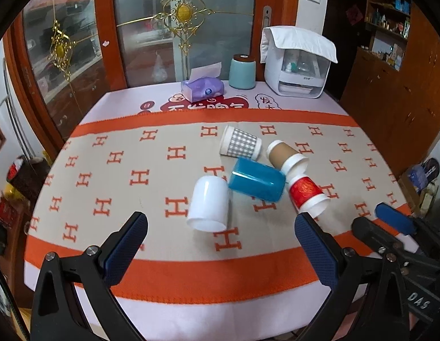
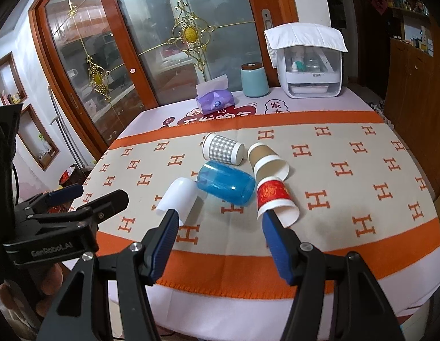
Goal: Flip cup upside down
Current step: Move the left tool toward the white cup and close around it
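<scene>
Several cups lie on their sides in a cluster on the table: a white cup [image 1: 209, 204] [image 2: 178, 197], a blue translucent cup [image 1: 256, 180] [image 2: 225, 183], a red paper cup [image 1: 306, 194] [image 2: 275, 200], a brown paper cup [image 1: 285, 156] [image 2: 266, 159] and a grey checked cup [image 1: 240, 142] [image 2: 223, 149]. My left gripper [image 1: 221, 221] is open and empty, just short of the white cup. My right gripper [image 2: 220, 221] is open and empty in front of the white and red cups; it also shows in the left wrist view [image 1: 384, 218].
The table carries an orange and beige H-patterned cloth [image 1: 120, 199] [image 2: 362, 184]. At the back stand a purple tissue pack [image 1: 202, 88] [image 2: 215, 101], a teal jar [image 1: 242, 71] [image 2: 254, 79] and a white appliance [image 1: 298, 68] [image 2: 313, 68]. Glass doors and cabinets surround the table.
</scene>
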A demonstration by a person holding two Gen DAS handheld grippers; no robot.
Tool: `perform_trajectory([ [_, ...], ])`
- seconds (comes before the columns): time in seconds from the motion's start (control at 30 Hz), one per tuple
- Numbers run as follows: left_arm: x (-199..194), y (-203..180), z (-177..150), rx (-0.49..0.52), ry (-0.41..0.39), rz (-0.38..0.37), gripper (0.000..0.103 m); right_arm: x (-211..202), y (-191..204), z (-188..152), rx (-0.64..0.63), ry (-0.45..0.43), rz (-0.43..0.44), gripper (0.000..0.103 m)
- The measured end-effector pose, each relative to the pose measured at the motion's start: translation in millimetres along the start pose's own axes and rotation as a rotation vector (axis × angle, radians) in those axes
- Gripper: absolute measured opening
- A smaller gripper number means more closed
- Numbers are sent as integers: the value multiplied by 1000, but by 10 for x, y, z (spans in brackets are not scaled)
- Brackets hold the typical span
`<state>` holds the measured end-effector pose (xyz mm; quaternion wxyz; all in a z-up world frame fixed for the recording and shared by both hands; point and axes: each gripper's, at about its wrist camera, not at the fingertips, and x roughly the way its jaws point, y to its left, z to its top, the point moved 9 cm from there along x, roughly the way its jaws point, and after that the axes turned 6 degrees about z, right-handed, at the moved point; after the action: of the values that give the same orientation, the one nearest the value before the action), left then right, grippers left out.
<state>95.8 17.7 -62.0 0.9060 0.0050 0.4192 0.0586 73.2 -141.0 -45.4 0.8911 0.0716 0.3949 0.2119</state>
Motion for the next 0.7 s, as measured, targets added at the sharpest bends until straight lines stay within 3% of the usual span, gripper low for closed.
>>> perform_trajectory([
  [0.2,191,68,192,41,19,16,102,248,-47,200,9,56,17,61],
  [0.5,893,129,245,73,152,-13,102,787,-112,225,59,162,43,61],
  [0.7,1427,91,100,76,310,-102,102,1157,-153,100,92,254,58,56],
])
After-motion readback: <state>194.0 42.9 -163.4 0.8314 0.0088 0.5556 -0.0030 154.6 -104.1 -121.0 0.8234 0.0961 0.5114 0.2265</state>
